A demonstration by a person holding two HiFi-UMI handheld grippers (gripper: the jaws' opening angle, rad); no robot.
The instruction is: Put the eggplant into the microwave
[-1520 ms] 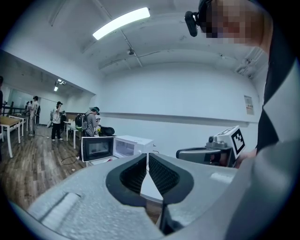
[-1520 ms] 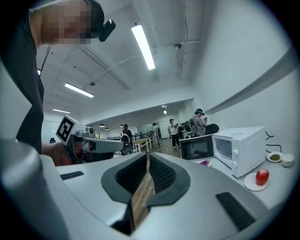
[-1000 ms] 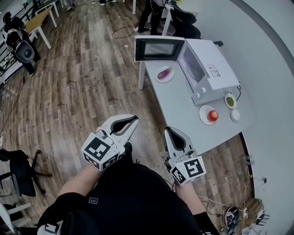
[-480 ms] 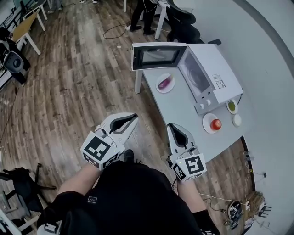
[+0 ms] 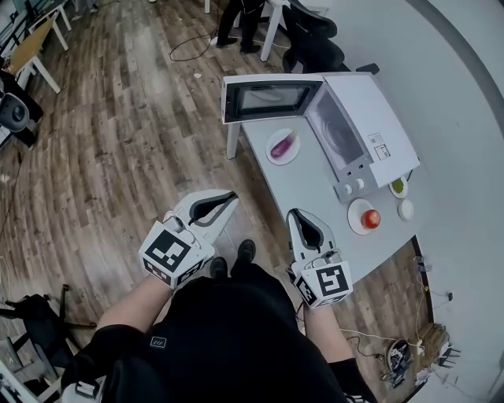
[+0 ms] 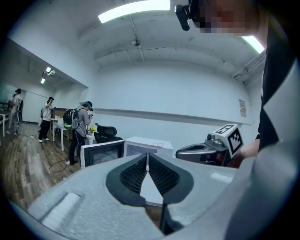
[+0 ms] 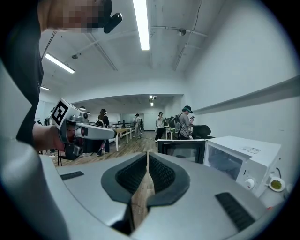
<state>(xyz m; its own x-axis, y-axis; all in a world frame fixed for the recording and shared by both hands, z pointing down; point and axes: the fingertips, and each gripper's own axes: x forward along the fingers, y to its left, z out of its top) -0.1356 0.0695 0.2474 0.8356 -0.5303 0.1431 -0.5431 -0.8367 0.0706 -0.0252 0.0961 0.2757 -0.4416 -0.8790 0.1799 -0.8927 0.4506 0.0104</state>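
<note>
A purple eggplant [image 5: 283,145] lies on a small white plate [image 5: 272,154] on the grey table [image 5: 315,197], just in front of the white microwave [image 5: 361,120]. The microwave's door [image 5: 267,97] hangs wide open. Both grippers are held close to my body, well short of the table. My left gripper [image 5: 229,198] is shut with nothing in it, over the wooden floor. The right gripper [image 5: 303,215] is also shut and empty, near the table's near edge. The microwave [image 7: 241,159] and its door [image 7: 182,150] show in the right gripper view, and the microwave [image 6: 146,142] also in the left gripper view.
A red tomato [image 5: 371,218] sits on a plate right of the microwave, with a small green-filled bowl [image 5: 398,186] and a white dish [image 5: 405,208] beside it. A black chair [image 5: 313,46] and a standing person [image 5: 236,20] are beyond the table.
The table and microwave have slid nearer and lower in the head view as I step toward them. Both grippers stay shut and keep their places.
</note>
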